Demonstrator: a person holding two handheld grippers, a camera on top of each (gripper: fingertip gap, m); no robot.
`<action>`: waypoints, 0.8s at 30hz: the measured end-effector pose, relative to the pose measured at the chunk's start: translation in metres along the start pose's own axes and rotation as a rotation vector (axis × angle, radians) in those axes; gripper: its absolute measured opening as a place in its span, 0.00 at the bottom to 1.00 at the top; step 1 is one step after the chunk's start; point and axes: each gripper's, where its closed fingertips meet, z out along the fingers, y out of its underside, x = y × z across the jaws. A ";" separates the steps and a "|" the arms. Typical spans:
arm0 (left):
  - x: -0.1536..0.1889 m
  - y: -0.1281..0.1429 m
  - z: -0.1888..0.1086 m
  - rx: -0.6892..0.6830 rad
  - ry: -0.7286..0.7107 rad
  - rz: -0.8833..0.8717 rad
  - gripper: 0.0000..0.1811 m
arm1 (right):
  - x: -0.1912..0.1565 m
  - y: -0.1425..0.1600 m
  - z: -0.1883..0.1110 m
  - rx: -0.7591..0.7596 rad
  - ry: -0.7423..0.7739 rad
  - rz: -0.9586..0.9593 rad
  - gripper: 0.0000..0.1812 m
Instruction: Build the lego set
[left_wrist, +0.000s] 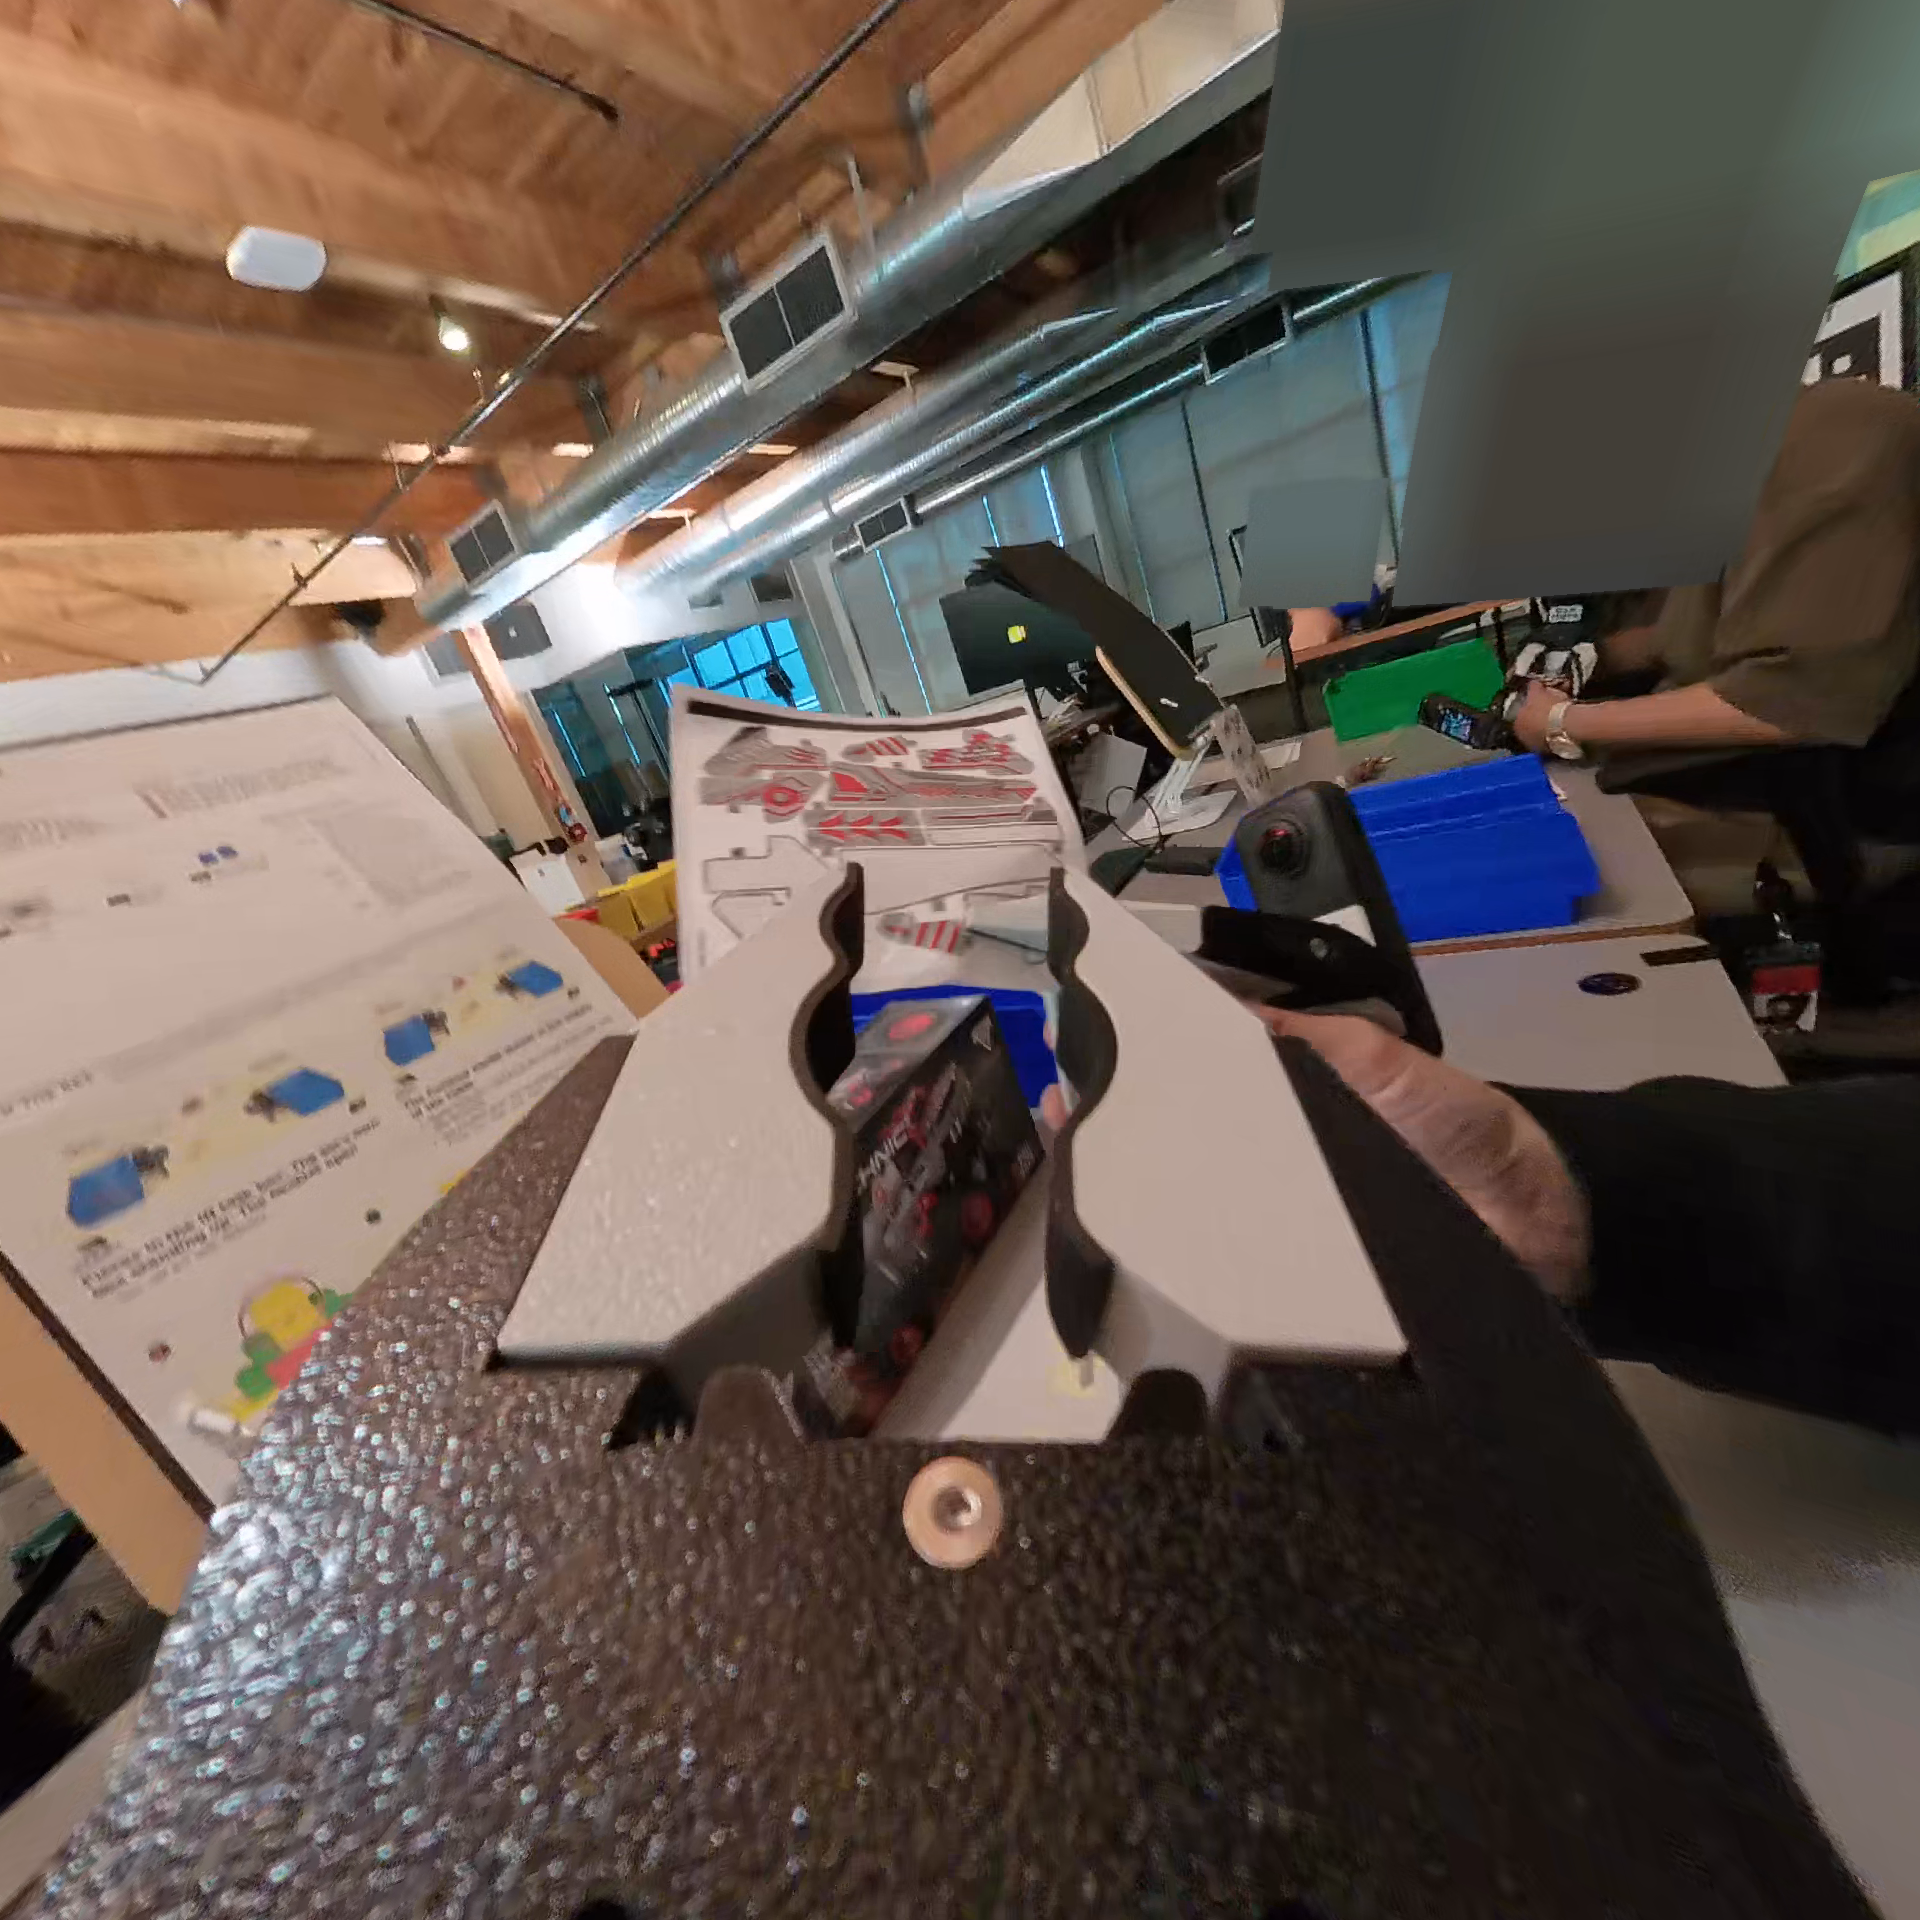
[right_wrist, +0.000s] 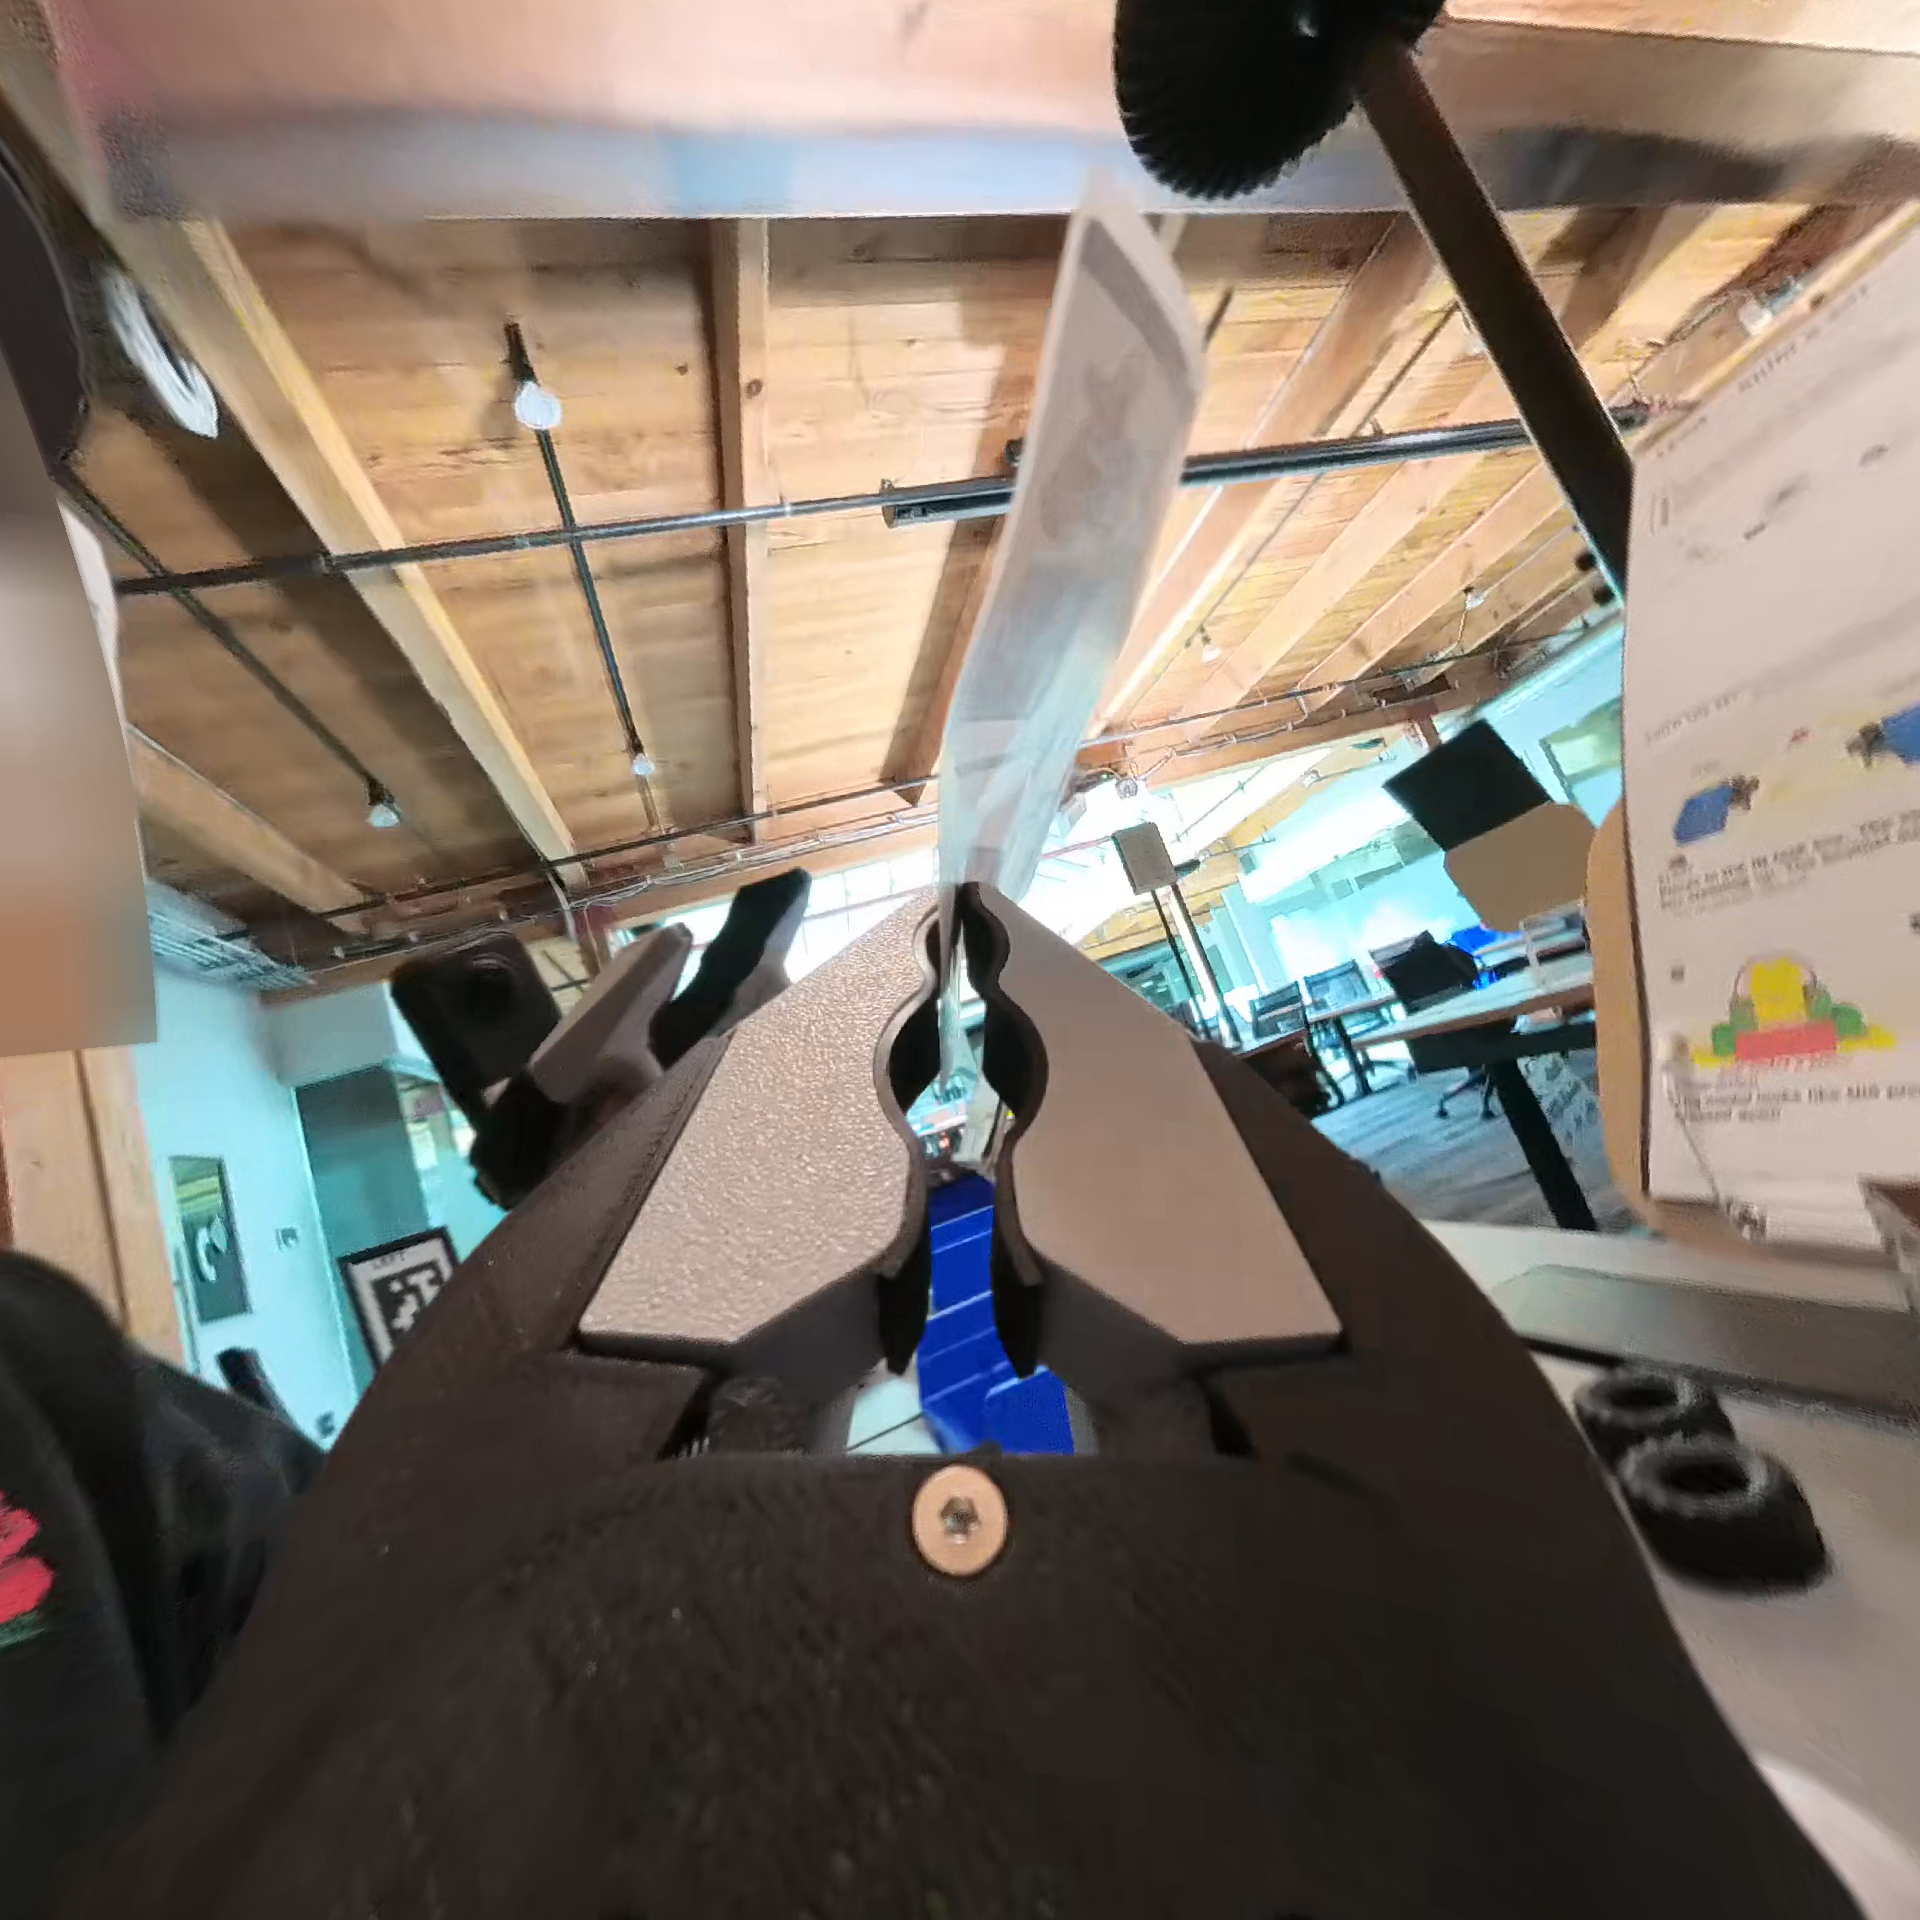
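My left gripper (left_wrist: 956, 883) is raised and closed on a black lego box (left_wrist: 925, 1174) that stands tilted between its jaws. My right gripper (right_wrist: 951, 896) is shut on a white sticker sheet (right_wrist: 1091, 520), which rises edge-on from its tips. In the left wrist view the sheet (left_wrist: 862, 800) shows its red and grey stickers just beyond the left fingertips. The right gripper (left_wrist: 1283, 951) and the hand holding it are close on the right. The left gripper (right_wrist: 732, 914) shows to the left in the right wrist view.
A white instruction board (left_wrist: 208, 987) stands on the left and also shows in the right wrist view (right_wrist: 1766, 831). Blue bins (left_wrist: 1455, 842) sit on the grey table (left_wrist: 1558, 1008). Two black tyres (right_wrist: 1704, 1486) lie on the table. A person (left_wrist: 1766, 644) works at a far desk. Tip to tip, the grippers are about 6 cm apart.
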 end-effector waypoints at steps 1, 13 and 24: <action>-0.004 -0.003 0.004 0.001 -0.002 0.019 0.18 | 0.002 -0.004 0.009 0.009 -0.021 -0.014 0.00; -0.033 0.020 0.022 -0.160 -0.047 0.524 0.20 | 0.006 -0.011 0.056 -0.008 -0.154 0.034 0.00; -0.056 0.028 0.017 -0.226 -0.144 0.612 0.20 | 0.003 0.015 0.067 -0.090 -0.198 0.092 0.00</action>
